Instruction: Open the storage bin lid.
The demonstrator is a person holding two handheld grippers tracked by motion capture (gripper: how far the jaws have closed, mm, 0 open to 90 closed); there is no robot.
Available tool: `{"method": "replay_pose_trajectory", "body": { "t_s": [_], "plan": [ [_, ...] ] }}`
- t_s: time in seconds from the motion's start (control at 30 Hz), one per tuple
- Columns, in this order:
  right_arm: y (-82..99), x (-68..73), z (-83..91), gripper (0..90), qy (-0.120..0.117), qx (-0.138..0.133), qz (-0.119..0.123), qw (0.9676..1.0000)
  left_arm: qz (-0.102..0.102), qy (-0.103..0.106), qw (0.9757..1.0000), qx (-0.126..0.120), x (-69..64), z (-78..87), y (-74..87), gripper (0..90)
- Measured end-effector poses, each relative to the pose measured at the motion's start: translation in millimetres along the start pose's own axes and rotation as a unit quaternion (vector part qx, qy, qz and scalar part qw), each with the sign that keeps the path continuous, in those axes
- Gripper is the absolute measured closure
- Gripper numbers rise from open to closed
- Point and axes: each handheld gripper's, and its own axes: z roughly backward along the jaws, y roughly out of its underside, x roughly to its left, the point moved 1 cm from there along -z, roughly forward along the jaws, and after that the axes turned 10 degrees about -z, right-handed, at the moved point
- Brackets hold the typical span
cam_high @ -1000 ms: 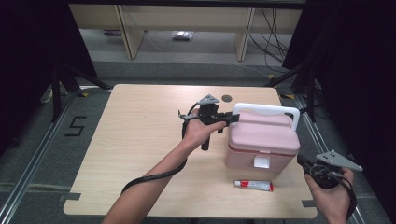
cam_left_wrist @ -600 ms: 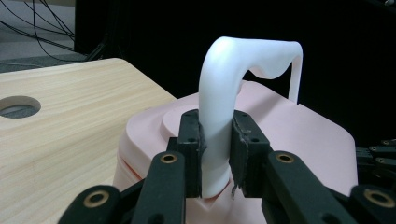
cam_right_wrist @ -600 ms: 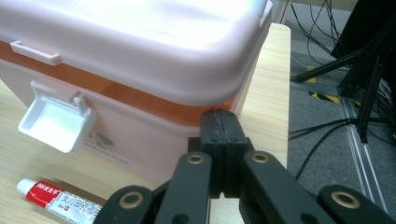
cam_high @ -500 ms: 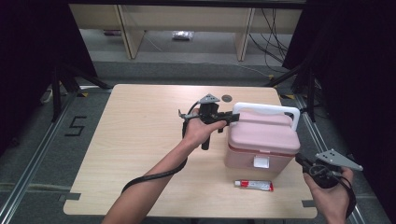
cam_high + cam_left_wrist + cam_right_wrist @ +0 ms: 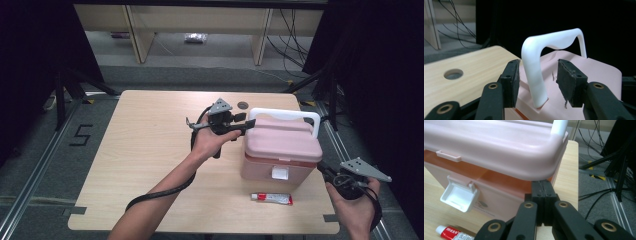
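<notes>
- Since the earlier frames, the left hand-held gripper (image 5: 248,123) has just been opening its jaws; its position at the left end of the pink storage box (image 5: 281,153) is otherwise unchanged, and the right hand-held gripper (image 5: 324,170) has kept its place at the box's right side.
- Left hand-held gripper state: jaws wide. In the left gripper view the left post of the white carry handle (image 5: 536,75) stands between the two pads (image 5: 569,83), with a visible gap on each side; neither pad touches it.
- Right hand-held gripper (image 5: 543,192) state: jaws fully closed on each other, holding nothing. The closed tips sit just under the overhanging lid edge (image 5: 541,173) at the box's right corner; whether they touch the lid cannot be told.
- Box location: right half of the wooden surface (image 5: 145,150), upright, lid down, handle raised. Its right wall lies near the right edge of the surface; its rear lies near the far edge.
- The white front latch (image 5: 459,196) hangs open below the lid rim.
- A red-and-white tube (image 5: 271,198) lies flat just in front of the box, apart from it and near the near edge of the surface.
- A round cable hole (image 5: 243,105) sits near the far edge, just behind the left hand-held gripper.
- Open room: the left half of the surface is bare wood. The left forearm (image 5: 165,200) crosses the near centre diagonally.
</notes>
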Motion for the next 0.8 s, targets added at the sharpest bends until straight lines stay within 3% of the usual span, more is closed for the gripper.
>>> {"method": "replay_pose_trajectory", "body": {
  "t_s": [0.07, 0.13, 0.17, 0.2, 0.23, 0.27, 0.37, 0.4, 0.43, 0.47, 0.63, 0.73, 0.8],
  "plan": [
    [-0.8, -0.9, 0.7, 90.0, 0.004, 0.002, 0.007, 1.0000, -0.008, 0.006, 0.9998, -0.017, -4.0, 8.8, -2.9, 57.9],
    [-0.6, 2.7, 1.9, 90.0, 0.005, 0.006, -0.016, 0.9998, -0.017, 0.019, 0.9994, -0.022, -9.1, 16.1, -3.8, 64.9],
    [-2.3, -0.2, 0.8, 90.0, 0.004, -0.005, 0.004, 1.0000, -0.024, 0.027, 0.9991, -0.022, -12.3, 19.1, -3.4, 67.8],
    [-2.7, -0.1, 0.9, 90.0, 0.006, -0.001, 0.004, 1.0000, -0.024, 0.027, 0.9991, -0.022, -12.3, 19.1, -3.4, 70.9],
    [-3.1, 0.1, 0.8, 90.0, 0.000, 0.000, 0.003, 1.0000, -0.033, 0.045, 0.9983, -0.018, -19.0, 24.2, -1.2, 74.4],
    [-3.2, 1.8, 1.0, 90.0, -0.001, 0.000, -0.006, 1.0000, -0.035, 0.052, 0.9979, -0.017, -22.4, 26.3, 0.3, 77.4],
    [-5.4, 2.1, 0.9, 90.0, -0.001, -0.005, 0.000, 1.0000, -0.048, 0.075, 0.9960, -0.012, -31.3, 30.6, 5.3, 83.7],
    [-5.2, 3.8, 1.2, 90.0, 0.000, -0.002, -0.011, 0.9999, -0.053, 0.081, 0.9952, -0.010, -34.2, 31.6, 7.3, 85.3],
    [-6.3, 2.0, 1.4, 90.0, 0.002, -0.002, 0.003, 1.0000, -0.054, 0.084, 0.9950, -0.009, -36.7, 32.1, 9.0, 86.3],
    [-6.1, 2.4, 1.9, 90.0, 0.003, 0.001, 0.001, 1.0000, -0.056, 0.090, 0.9943, -0.005, -39.3, 32.7, 11.5, 87.2],
    [-7.5, 1.8, 1.8, 90.0, 0.006, -0.002, 0.006, 1.0000, -0.067, 0.118, 0.9907, 0.009, -51.1, 31.6, 24.5, 89.5],
    [-9.2, 3.3, 2.4, 90.0, 0.001, -0.002, -0.002, 1.0000, -0.078, 0.151, 0.9854, 0.000, -64.6, 26.6, 41.6, 89.5],
    [-10.5, 1.4, 2.4, 90.0, 0.007, -0.005, 0.013, 0.9999, -0.086, 0.161, 0.9832, -0.001, -70.0, 22.2, 49.8, 89.5]
  ]
}}
